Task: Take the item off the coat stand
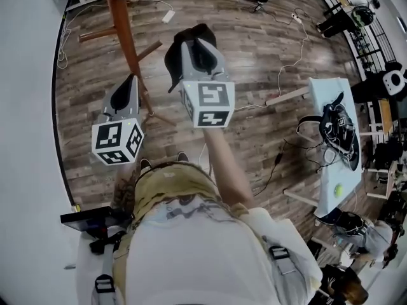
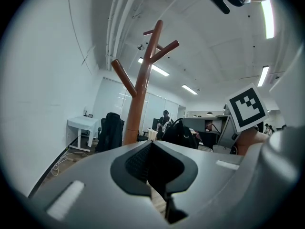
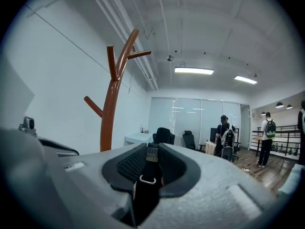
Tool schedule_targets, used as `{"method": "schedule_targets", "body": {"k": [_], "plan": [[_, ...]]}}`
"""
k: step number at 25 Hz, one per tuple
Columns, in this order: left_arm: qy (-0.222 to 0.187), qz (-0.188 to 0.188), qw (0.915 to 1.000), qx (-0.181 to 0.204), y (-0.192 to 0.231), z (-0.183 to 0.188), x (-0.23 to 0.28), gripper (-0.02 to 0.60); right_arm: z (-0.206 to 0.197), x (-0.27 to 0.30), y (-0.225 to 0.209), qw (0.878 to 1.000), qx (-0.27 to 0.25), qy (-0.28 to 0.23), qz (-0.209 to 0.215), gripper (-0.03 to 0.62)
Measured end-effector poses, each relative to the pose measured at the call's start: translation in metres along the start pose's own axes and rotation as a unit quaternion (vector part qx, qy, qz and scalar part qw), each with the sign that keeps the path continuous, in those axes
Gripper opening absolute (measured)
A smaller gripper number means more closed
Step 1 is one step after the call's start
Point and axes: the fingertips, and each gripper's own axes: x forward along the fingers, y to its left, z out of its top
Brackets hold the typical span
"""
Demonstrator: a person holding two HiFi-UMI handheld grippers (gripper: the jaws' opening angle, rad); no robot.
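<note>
The brown wooden coat stand [image 1: 127, 37] rises at the upper left of the head view, and its branches [image 2: 142, 80] [image 3: 112, 94] look bare in both gripper views. My right gripper [image 1: 197, 40] is to the right of the stand, shut on a black bag [image 1: 173, 62] that hangs around its jaws. In the right gripper view, the bag's black strap [image 3: 145, 194], with a buckle and a metal ring, is pinched between the pads of that gripper [image 3: 151, 149]. My left gripper [image 1: 131, 80] [image 2: 152, 144] is close to the stand's pole, shut and holding nothing.
A white desk [image 1: 334, 107] at the right carries a dark bag [image 1: 337, 129] and a green ball [image 1: 339, 189]. Cables [image 1: 280, 68] trail across the wooden floor. A white wall runs along the left. Office chairs [image 3: 164, 136] and people [image 3: 265, 142] are far off.
</note>
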Motion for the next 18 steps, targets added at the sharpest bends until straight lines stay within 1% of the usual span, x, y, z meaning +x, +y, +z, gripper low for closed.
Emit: {"method": "schedule_targets", "body": {"k": [3,11,14,18], "plan": [[-0.007,-0.017,0.9998,0.009,-0.012,0.01,0.002,0.0,0.011,-0.015,-0.003,1.0,0.004,-0.012,-0.007,0.078],[-0.029,-0.058,0.9973,0.033,-0.046,0.037,0.006,0.0,0.021,-0.058,-0.004,0.999,0.016,-0.038,-0.004,0.078],[-0.035,-0.068,0.9963,0.04,-0.057,0.046,0.009,0.0,0.024,-0.066,-0.004,0.999,0.018,-0.047,-0.005,0.078],[-0.037,-0.074,0.9953,0.051,-0.061,0.052,0.009,0.0,0.026,-0.069,0.007,0.998,0.017,-0.053,0.0,0.078]]}}
